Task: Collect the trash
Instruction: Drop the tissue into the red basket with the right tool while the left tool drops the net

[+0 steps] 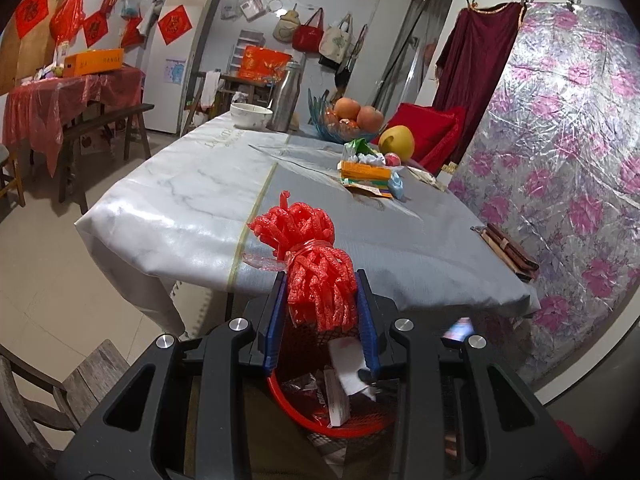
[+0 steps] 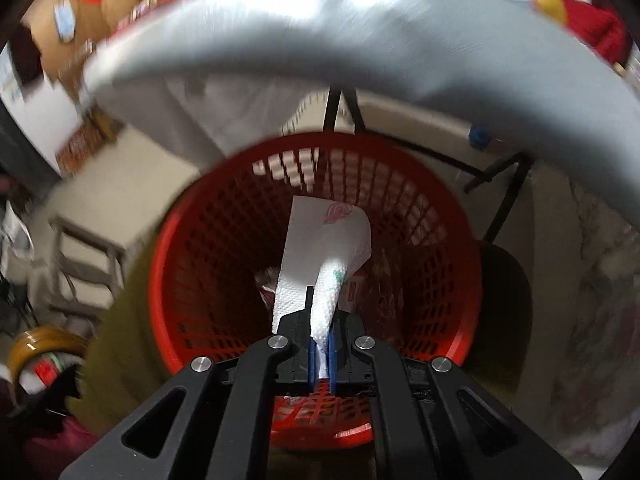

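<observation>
Cluttered household room; counter (image 1: 192,200) under a marbled grey-white cloth, red mesh basket (image 2: 440,240) on the floor beside it.

Item 1: red foam fruit netting (image 1: 316,264), bunched and tied at the waist. Clamped in the left gripper (image 1: 322,300) above the basket. Light, springy, compressible; best held at the tied waist.

Item 2: printed paper towel (image 2: 324,248). Pinched in the right gripper (image 2: 320,344), hanging over the basket mouth. Weightless, limp, tears easily; any fold serves.
</observation>
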`<state>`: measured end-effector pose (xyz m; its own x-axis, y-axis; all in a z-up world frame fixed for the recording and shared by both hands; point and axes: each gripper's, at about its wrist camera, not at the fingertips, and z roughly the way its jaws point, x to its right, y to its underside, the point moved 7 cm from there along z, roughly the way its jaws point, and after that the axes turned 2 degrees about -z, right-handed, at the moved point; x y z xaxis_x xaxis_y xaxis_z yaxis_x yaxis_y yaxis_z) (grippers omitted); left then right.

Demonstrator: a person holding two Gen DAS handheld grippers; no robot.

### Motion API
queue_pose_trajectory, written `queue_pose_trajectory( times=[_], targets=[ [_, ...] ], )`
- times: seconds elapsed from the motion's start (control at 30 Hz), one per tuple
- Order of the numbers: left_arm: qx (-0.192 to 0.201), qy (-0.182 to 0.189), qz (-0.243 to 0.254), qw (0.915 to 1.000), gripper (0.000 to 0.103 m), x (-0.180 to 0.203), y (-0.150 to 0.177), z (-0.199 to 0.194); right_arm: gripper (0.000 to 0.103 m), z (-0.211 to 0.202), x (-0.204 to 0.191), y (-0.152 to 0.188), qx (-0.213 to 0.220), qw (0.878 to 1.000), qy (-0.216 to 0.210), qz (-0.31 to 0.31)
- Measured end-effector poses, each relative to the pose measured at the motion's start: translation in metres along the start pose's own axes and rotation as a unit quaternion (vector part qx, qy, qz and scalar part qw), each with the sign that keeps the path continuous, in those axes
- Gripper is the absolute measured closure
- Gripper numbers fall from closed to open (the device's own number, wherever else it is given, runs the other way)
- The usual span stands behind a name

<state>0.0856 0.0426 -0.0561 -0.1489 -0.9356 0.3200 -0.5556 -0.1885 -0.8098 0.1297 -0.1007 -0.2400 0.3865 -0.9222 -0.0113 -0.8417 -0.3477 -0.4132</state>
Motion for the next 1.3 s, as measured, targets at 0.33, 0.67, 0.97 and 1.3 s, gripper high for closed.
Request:
queue_pose_trajectory(
  times=[0.33,0.67,0.97,1.3],
  targets=[
    [-0.009,0.005,-0.004,0.9999,0.068,-0.003,0.001,0.004,0.075,0.062,-0.025,0.008,-0.12,0.987,0.045,-0.096],
    [-0.038,0.022,0.008,0.999,0.068,0.003,0.014,0.019,0.05,-0.052,-0.02,0.016,0.055,0.995,0.03,-0.072],
    [-0.101,0.038,0.068,0.9919,0.068,0.028,0.058,0.065,0.042,-0.135,0.031,0.019,0.193,0.981,-0.001,0.028],
    [-0.207,0.006,0.101,0.9731,0.068,0.025,0.119,0.135,0.042,-0.118,0.046,0.031,0.19,0.979,-0.033,0.072]
  ],
)
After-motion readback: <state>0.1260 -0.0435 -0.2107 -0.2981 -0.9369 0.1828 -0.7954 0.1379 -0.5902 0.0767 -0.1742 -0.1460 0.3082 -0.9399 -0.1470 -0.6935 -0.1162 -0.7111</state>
